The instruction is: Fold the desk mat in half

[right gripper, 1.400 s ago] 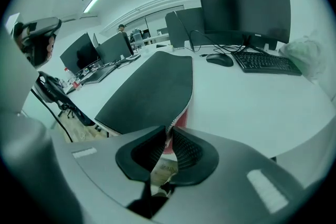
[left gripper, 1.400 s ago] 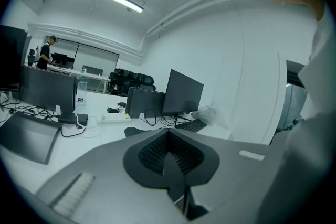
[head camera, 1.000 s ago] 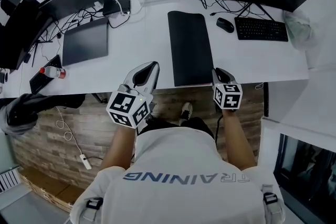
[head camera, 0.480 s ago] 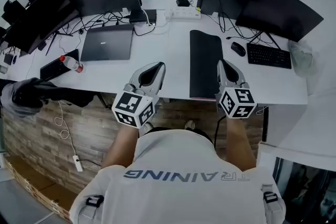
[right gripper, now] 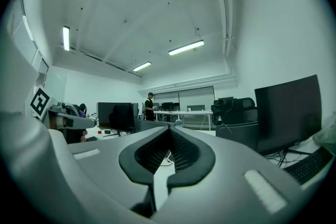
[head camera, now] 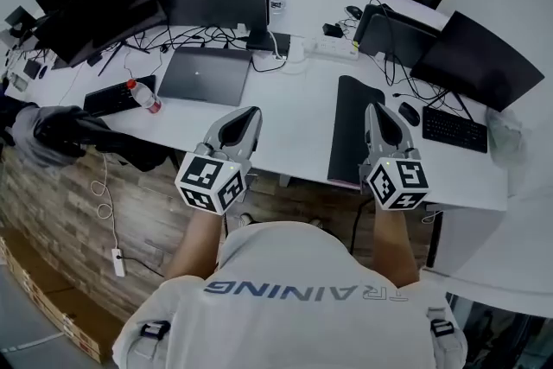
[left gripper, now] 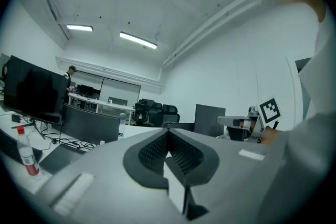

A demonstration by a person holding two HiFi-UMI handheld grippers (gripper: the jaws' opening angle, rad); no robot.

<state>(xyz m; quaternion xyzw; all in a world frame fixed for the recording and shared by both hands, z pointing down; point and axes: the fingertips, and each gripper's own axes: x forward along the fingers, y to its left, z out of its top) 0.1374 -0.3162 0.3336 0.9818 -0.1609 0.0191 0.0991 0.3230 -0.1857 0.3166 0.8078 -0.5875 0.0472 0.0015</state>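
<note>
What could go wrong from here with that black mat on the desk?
1. The mouse sits close beside the desk mat, with the keyboard just beyond; a swung mat edge might knock the mouse.
2. The mat's near end lies at the front edge of the desk, so a clumsy tug could slide it off.
3. The left gripper and right gripper are both shut and empty; they would have to open before gripping.

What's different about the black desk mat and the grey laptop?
The desk mat is black, long and narrow, while the laptop is grey and wider. The desk mat runs right up to the near edge of the desk, but the laptop lies farther back, near the cables. What they share: both lie flat on the same white desk, and the laptop is shut.
</note>
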